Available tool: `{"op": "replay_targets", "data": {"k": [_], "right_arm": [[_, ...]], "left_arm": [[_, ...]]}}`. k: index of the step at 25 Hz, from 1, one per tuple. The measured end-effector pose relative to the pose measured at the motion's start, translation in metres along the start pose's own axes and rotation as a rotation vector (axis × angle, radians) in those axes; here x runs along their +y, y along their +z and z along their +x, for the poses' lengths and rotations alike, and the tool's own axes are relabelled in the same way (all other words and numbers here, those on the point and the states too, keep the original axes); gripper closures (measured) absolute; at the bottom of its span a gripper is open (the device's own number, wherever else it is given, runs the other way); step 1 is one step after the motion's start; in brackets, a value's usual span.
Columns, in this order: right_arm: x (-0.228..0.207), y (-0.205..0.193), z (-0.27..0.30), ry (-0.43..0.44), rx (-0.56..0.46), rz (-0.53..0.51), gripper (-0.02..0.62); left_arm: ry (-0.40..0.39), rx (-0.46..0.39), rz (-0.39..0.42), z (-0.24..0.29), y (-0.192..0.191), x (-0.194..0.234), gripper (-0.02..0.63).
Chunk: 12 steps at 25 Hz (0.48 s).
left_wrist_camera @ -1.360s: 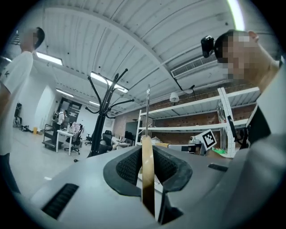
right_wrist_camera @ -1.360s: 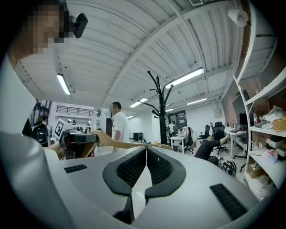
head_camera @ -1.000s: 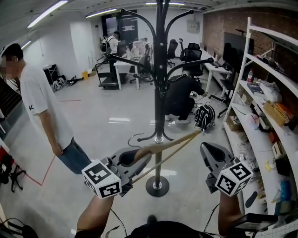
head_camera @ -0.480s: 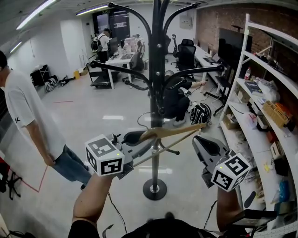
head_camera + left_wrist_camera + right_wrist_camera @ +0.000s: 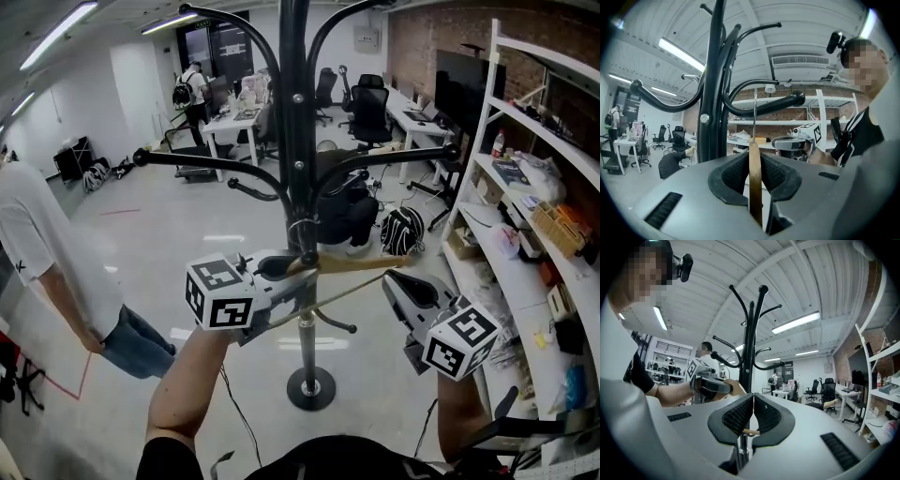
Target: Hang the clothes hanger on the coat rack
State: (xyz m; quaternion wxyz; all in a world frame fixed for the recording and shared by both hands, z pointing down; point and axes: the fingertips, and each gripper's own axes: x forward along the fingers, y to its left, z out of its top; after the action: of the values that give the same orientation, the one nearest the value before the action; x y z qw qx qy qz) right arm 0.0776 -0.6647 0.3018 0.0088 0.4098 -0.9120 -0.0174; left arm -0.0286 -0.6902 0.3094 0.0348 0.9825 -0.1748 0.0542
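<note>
A black coat rack stands straight ahead in the head view, its curved arms spreading left and right and its round base on the floor. My left gripper is shut on the wooden clothes hanger, which lies almost level across the pole. The left gripper view shows the hanger edge-on between the pads of the left gripper, its wire hook rising beside a rack arm. My right gripper sits at the hanger's right end. There the right gripper is shut, with a wooden tip between its pads.
A person in a white T-shirt stands at the left. White shelving full of small items runs along the right. Behind the rack a person in black crouches near a backpack. Desks and office chairs fill the far room.
Both grippers have carried the hanger toward the rack pole, which now stands closer. The hanger has gone from sloping up to the right to almost level, and its hook now sits at the pole.
</note>
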Motion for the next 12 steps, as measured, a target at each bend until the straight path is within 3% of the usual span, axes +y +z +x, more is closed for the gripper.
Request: {"op": "replay_targets", "data": {"k": [12], "right_arm": [[-0.011, -0.025, 0.024, -0.003, 0.04, 0.046, 0.586]], "left_arm": [[-0.102, -0.007, -0.038, 0.01, -0.023, 0.008, 0.554]]}}
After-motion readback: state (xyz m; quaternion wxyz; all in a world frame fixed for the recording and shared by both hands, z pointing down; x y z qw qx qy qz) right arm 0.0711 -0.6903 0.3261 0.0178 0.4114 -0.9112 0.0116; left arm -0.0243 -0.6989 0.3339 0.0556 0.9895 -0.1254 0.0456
